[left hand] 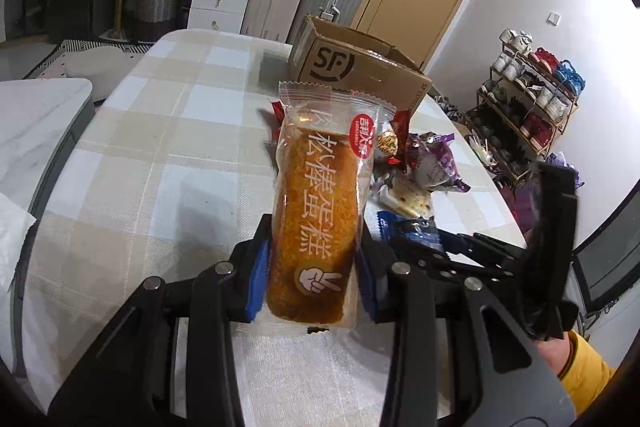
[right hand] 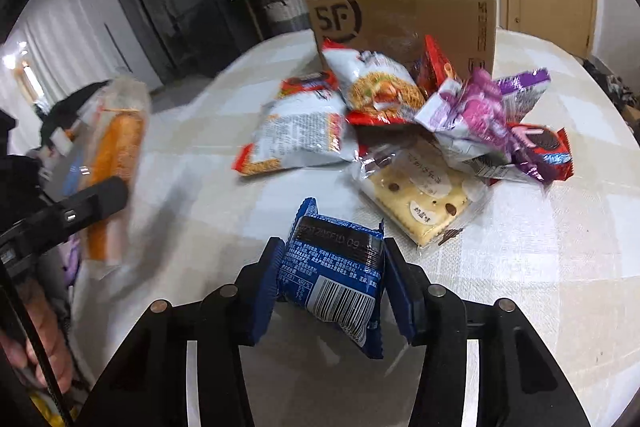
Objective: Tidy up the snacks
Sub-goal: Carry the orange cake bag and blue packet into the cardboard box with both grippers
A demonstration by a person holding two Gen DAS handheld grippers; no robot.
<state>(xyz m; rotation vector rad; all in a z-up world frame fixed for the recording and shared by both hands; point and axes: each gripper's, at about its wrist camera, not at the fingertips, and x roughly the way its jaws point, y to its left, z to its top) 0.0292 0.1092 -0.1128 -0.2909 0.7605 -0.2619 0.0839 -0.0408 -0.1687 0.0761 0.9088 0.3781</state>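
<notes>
The left tongs are clamped on a long golden-brown cake in a clear wrapper with white lettering and a red label, held upright above the checked worktop. The right tongs are closed on a small blue packet with a barcode, near the heap of snack bags before the cardboard box.

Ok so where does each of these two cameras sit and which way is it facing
Left wrist: sits on the left gripper, looking down its jaws, shut on a meat floss cake, toward the SF cardboard box; a hand in a yellow sleeve shows.
Right wrist: sits on the right gripper, jaws shut on a blue cookie packet, facing the snack pile; a hand shows at left.
Shared: box, pile, cake, checked tablecloth.
</notes>
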